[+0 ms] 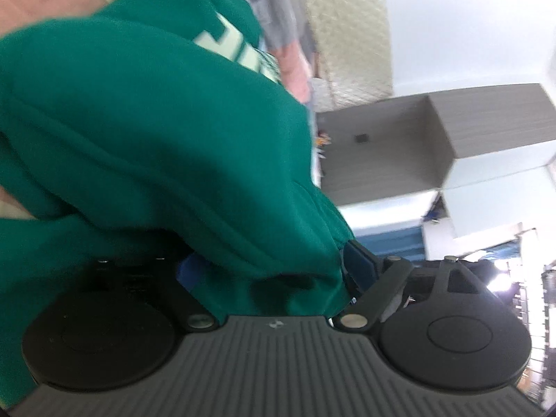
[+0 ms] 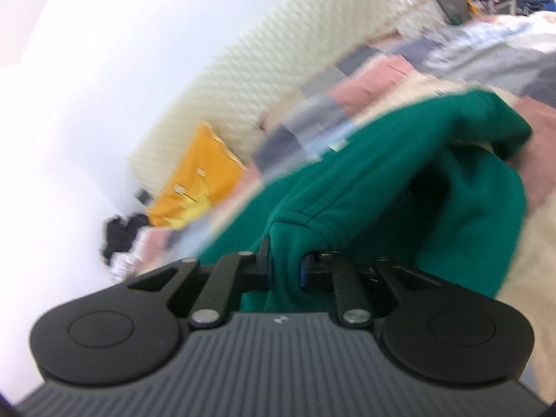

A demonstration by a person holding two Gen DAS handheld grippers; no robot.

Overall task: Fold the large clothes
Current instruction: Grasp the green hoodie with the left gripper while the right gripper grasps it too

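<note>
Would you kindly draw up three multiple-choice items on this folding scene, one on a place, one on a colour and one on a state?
1. Where does the yellow cloth lie in the right wrist view?
A. Beside the quilted headboard, at the far end of the bed
B. Between the right gripper's fingers
C. On top of the green garment

2. What colour is the garment being handled?
A. Red
B. Green
C. White

3. How does the right gripper stand?
A. Wide open with nothing between its fingers
B. Shut on a fold of the garment
C. Out of view

Answers: 1 A, the yellow cloth lies at the bed's far end, beside the headboard; 2 B, the fabric is green, with pale lettering in the left wrist view; 3 B, its fingers stand close together with green fabric pinched between them.
</note>
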